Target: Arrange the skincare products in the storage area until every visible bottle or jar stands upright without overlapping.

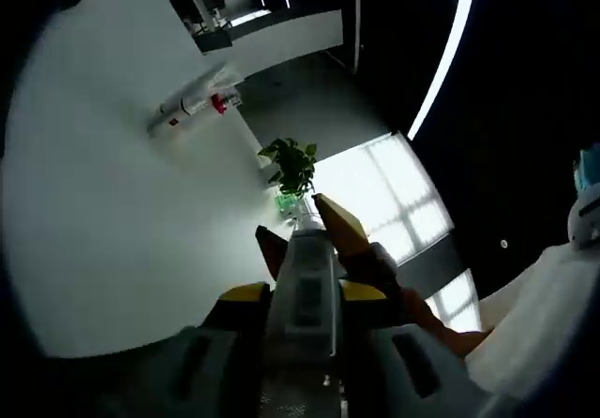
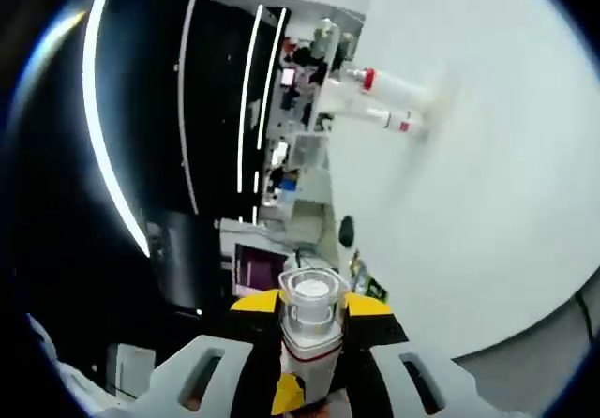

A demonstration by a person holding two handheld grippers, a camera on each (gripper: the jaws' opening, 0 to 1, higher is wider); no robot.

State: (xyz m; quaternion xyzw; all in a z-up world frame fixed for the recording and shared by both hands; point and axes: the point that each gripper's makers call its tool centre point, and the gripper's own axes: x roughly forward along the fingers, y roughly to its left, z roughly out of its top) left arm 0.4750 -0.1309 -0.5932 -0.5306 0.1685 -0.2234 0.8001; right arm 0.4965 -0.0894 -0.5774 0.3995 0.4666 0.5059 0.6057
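Left gripper view: left gripper (image 1: 302, 226) is tipped up toward the wall and ceiling, jaws pinching a grey bottle (image 1: 305, 277) that runs up between them. A potted plant (image 1: 292, 170) sits just past the tips.

Right gripper view: right gripper (image 2: 312, 307) is clamped on a clear bottle (image 2: 309, 320) with a red band, cap facing the camera. Shelves (image 2: 300, 71) with small items stand against the white wall (image 2: 487, 156).

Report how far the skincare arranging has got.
Nothing looks arranged yet. The left gripper is shut on a silver tube; the right gripper is shut on a clear-capped bottle. Both are lifted toward walls and ceiling, so each must be stood upright in storage.
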